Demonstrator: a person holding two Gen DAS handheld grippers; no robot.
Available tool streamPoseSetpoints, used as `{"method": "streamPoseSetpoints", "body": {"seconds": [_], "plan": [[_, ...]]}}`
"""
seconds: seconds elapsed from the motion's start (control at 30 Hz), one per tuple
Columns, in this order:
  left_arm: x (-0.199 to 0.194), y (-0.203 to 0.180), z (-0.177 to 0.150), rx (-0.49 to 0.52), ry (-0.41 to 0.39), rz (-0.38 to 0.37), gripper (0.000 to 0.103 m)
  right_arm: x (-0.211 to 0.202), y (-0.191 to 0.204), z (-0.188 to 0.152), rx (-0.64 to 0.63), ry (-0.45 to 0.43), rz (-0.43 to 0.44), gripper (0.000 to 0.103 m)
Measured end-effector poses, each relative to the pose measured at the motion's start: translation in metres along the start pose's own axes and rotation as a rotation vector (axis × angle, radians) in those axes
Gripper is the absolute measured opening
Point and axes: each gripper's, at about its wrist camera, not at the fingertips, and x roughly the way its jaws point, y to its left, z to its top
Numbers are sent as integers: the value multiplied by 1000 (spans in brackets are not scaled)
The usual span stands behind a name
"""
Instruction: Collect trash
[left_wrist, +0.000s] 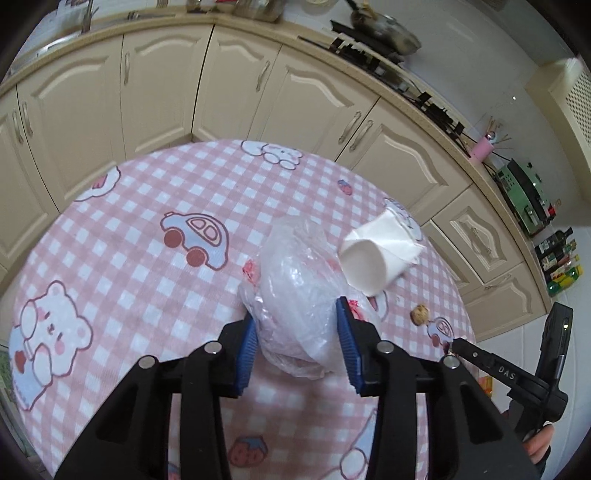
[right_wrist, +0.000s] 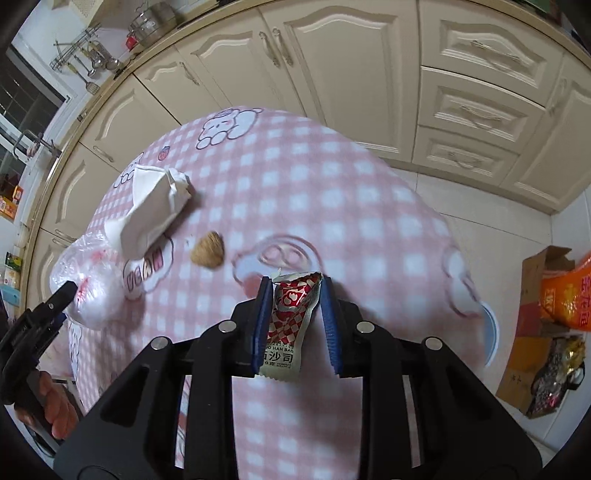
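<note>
Now, from the left wrist, the left gripper (left_wrist: 297, 332) has its jaws clenched on a crumpled clear bag (left_wrist: 295, 291), one blue pad pressing into each side of it. The bag bulges up past the pads above the bench (left_wrist: 129, 258), which wears a pink checked cloth printed with bears and cars. Just beyond the bag, to the right, a white tissue (left_wrist: 373, 254) lies folded and rolled. A small brown nut (left_wrist: 420, 314) sits on the cloth nearer the right edge, apart from both. At the lower right the right gripper (left_wrist: 452, 345) reaches in, its black tip low over the cloth, with a hand (left_wrist: 537, 445) on its grip. Cream cabinets (left_wrist: 155, 85) curve behind the bench.

From the right wrist, the right gripper (right_wrist: 293, 321) grasps a ketchup sachet (right_wrist: 288, 325), red and white checked with a silver edge, its jaws closed on its two long sides. The sachet's torn top points away from the camera and its printed end hangs toward it. Ahead on the cloth lies the nut (right_wrist: 207, 254), and past it to the left the tissue (right_wrist: 155, 206). The bag (right_wrist: 92, 288) shows at the left edge, with the left gripper (right_wrist: 62, 295) against it and a hand (right_wrist: 55, 406) below. On the floor at the right stands a cardboard box (right_wrist: 532, 295) beside an orange sack (right_wrist: 569, 295).
</note>
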Motion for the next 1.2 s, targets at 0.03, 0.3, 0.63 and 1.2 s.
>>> {"method": "streamPoseSetpoints", "body": {"seconds": [0.03,0.3,0.63,1.2], "plan": [[-4,-4,-3,10,-4,5,40,-5,-5,-4,3,-5,1,26],[-31,-49,-36,124,-24,-6,40,-49,-42,-37,37,-44,24,26],[-39,-128,-80,272,-9,-51,40,-90,-89,-78,97,-85,67,2],[-51,-140,-91,326,-22,-49,40,-55,-73,-69,122,20,75,4]]}}
